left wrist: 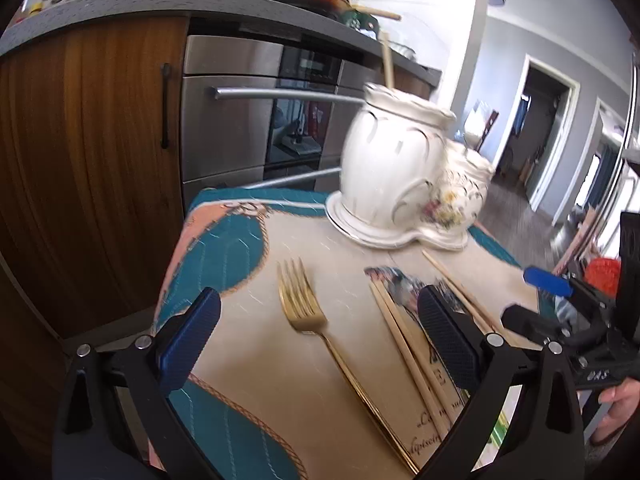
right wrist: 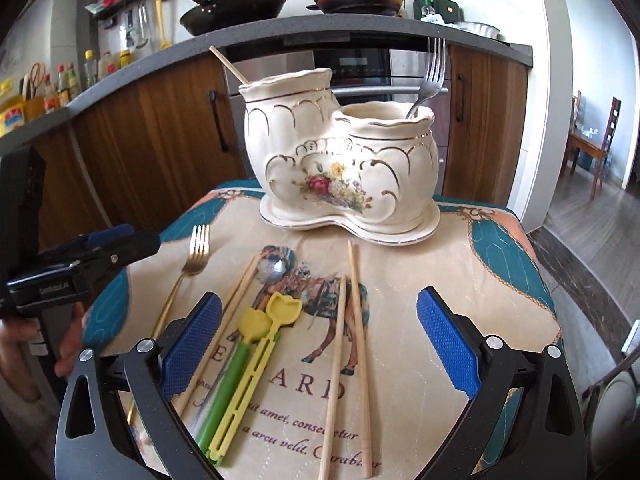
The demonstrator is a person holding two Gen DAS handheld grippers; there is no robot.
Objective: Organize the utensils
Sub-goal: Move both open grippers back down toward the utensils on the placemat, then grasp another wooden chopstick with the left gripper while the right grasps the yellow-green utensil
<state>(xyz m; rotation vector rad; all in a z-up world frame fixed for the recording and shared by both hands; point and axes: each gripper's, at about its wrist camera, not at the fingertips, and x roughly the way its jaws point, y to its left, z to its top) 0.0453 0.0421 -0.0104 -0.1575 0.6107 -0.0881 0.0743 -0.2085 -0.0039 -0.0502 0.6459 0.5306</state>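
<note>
Blue-padded fingers fill the bottom of both views. Left gripper point(left wrist: 318, 344) hangs spread wide and empty over the gold fork point(left wrist: 304, 312), which lies flat on the quilted mat point(left wrist: 224, 248), tines pointing toward the ceramic holder point(left wrist: 392, 172). Just to the fork's right, a pair of wooden chopsticks point(left wrist: 394, 328) runs partly under the right-hand pad.

Over on the other side, the right gripper point(right wrist: 318, 344) is released too, nothing between its pads. Below it sit the yellow tulip-shaped utensil point(right wrist: 260, 344) and its green-handled twin point(right wrist: 230, 376), side by side, with a metal spoon point(right wrist: 274, 270) just beyond them. Two more loose chopsticks point(right wrist: 352, 320) lie to their right on the mat's horse print.

At the mat's far edge the two-pot holder already carries a silver fork point(right wrist: 430, 76) in its lower pot and a single chopstick point(right wrist: 228, 65) in the taller one. Oven point(left wrist: 240, 120) and wooden cabinets stand behind.
</note>
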